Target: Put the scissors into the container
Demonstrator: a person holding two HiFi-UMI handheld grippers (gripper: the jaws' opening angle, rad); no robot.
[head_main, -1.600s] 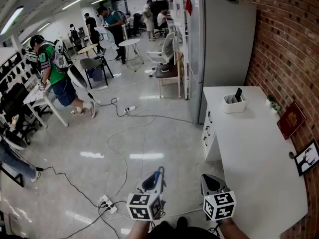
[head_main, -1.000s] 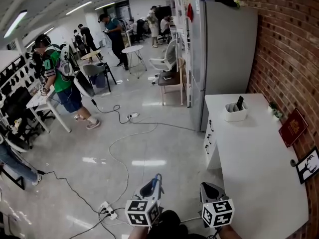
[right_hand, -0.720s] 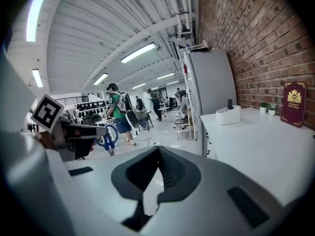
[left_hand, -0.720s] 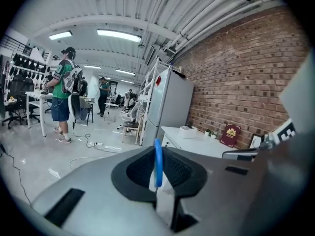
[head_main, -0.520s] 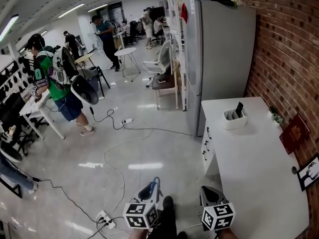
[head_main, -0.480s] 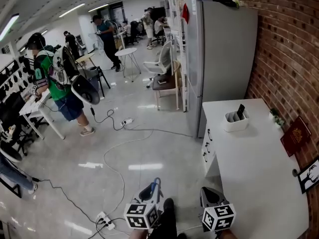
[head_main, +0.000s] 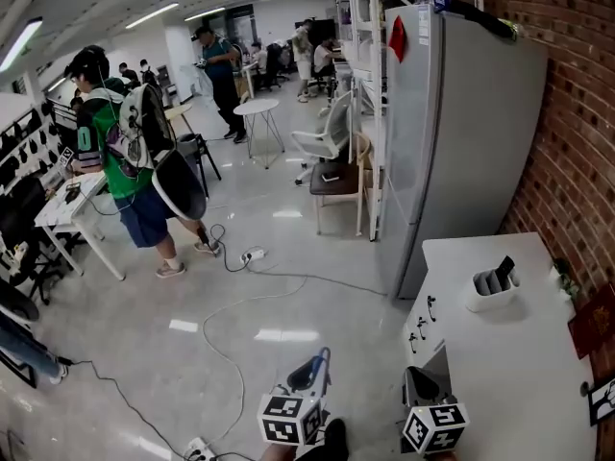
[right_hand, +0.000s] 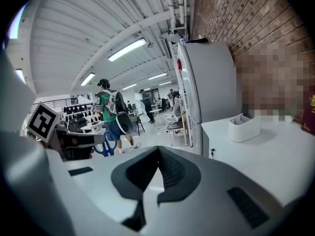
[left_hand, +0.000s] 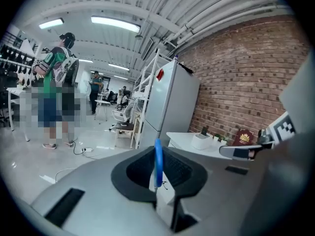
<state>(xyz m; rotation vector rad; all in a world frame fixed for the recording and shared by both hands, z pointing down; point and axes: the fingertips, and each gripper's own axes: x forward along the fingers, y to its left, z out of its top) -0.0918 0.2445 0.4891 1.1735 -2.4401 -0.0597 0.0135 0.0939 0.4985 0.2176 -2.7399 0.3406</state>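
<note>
Blue-handled scissors stand up between the jaws of my left gripper, low in the head view over the floor. In the left gripper view the blue handle shows edge-on, pinched in the shut jaws. My right gripper is beside it at the table's near corner, shut and empty. The white container stands far off on the white table with a dark thing sticking out of it. It also shows in the left gripper view and in the right gripper view.
A grey fridge stands behind the table, by the brick wall. Cables and a power strip lie on the floor. A person with a backpack stands at the left. Chairs are further back.
The view has swung, so the table and container now sit further right and lower. The person in green has come closer. Both grippers stay low, the left still shut on the scissors.
</note>
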